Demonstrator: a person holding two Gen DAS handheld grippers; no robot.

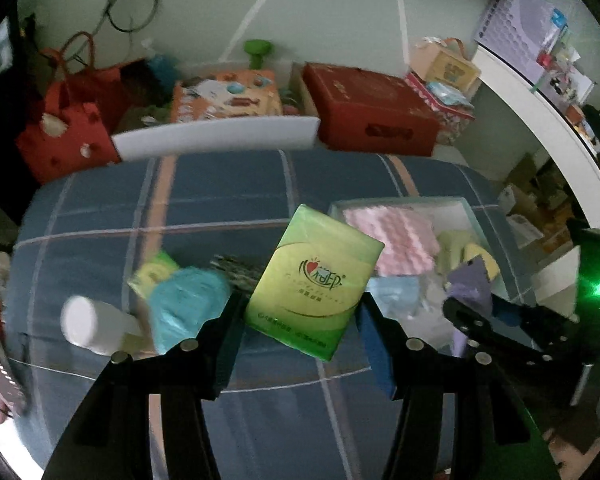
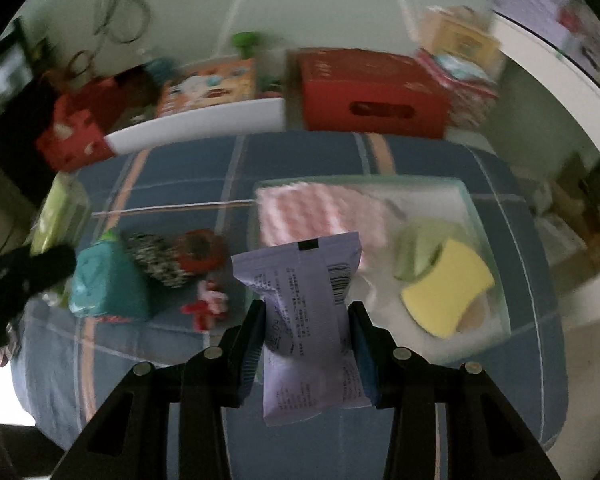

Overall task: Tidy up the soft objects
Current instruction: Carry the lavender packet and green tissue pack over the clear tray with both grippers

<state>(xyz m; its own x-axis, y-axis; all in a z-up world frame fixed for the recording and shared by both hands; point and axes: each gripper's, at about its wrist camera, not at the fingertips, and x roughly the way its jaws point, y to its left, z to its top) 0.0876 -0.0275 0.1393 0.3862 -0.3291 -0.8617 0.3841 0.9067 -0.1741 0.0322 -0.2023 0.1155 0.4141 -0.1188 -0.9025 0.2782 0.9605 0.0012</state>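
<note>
My left gripper [image 1: 300, 320] is shut on a green tissue pack [image 1: 314, 282] and holds it above the blue plaid bed cover, left of the clear bin [image 1: 472, 208]. My right gripper [image 2: 306, 320] is shut on a lilac soft packet [image 2: 308, 312], held at the near left edge of that bin [image 2: 466, 196]. The bin holds a pink wavy sponge [image 2: 316, 212], a yellow sponge [image 2: 446, 292] and a pale green one [image 2: 418, 252]. The right gripper with the lilac packet [image 1: 470, 284] also shows in the left wrist view.
On the cover left of the bin lie a teal pack [image 2: 104, 284], a speckled scrubber [image 2: 156, 258], a red round item [image 2: 200, 250] and a small red-pink toy [image 2: 208, 304]. A white bottle [image 1: 92, 326] lies at the left. Red boxes [image 1: 372, 112] and a white tray [image 1: 216, 136] stand behind.
</note>
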